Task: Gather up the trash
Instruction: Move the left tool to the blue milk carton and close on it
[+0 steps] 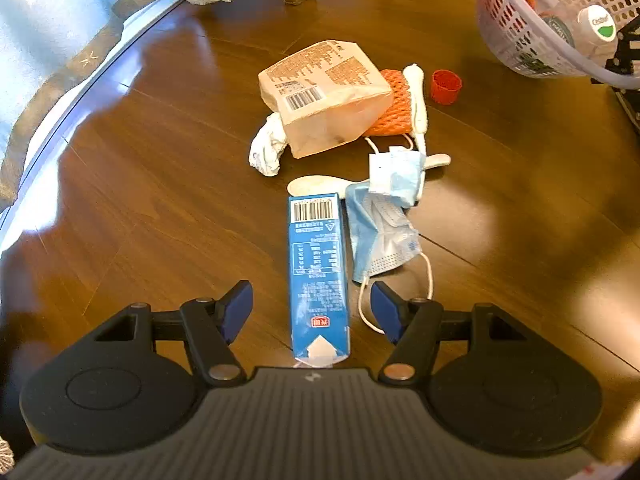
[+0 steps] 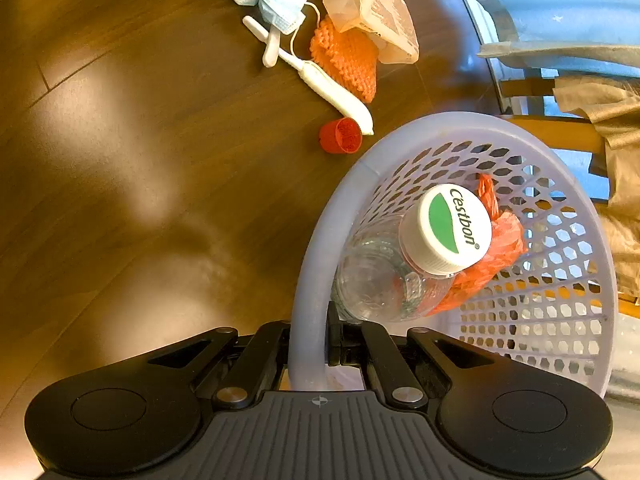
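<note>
Carton (image 1: 318, 276) solely in left view

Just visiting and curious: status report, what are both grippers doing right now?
Left gripper open, straddling blue carton on floor. Right gripper shut on basket rim; bottle inside. Face mask beside carton, its ear loop near one finger.

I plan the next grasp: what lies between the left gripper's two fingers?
The blue carton lies lengthwise between the open left gripper's fingers, untouched, in the left wrist view.
</note>
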`<state>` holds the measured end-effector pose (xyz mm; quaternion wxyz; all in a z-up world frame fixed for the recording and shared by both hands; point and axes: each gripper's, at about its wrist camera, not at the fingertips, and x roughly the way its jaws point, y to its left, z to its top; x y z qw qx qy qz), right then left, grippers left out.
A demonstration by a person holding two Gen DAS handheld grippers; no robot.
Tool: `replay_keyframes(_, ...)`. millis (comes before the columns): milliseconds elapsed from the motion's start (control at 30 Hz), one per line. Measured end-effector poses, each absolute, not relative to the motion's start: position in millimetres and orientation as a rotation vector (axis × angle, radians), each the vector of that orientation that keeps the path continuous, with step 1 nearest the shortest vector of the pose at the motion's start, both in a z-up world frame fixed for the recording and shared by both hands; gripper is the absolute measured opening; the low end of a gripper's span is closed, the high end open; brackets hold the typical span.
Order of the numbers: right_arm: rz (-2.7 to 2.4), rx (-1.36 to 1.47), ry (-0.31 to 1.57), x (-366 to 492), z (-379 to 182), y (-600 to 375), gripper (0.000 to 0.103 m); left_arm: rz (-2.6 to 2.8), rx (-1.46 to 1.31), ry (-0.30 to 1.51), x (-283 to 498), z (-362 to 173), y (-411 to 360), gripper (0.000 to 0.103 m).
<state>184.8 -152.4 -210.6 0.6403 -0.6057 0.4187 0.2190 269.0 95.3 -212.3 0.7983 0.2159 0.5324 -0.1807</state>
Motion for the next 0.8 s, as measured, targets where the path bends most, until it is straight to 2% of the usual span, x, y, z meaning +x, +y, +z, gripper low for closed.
replay_keyframes(500,0.495,-1.371,0.954,191.2,-211.5,-151.1,0.0,-0.343,0.327,1.151,278.0,-254.5,111.8,0.055)
replay_keyframes(567,0.495,-1.372,0.956,192.1,-212.2,-151.0,0.0,-0.338,0.317,1.147,279.9,-258.5,113.4,0.051)
replay_keyframes(800,0.495,-1.372,0.957,193.5,-212.4,-151.9,0.0,-0.34,0.309,1.152,286.2,-268.2,112.7,0.047)
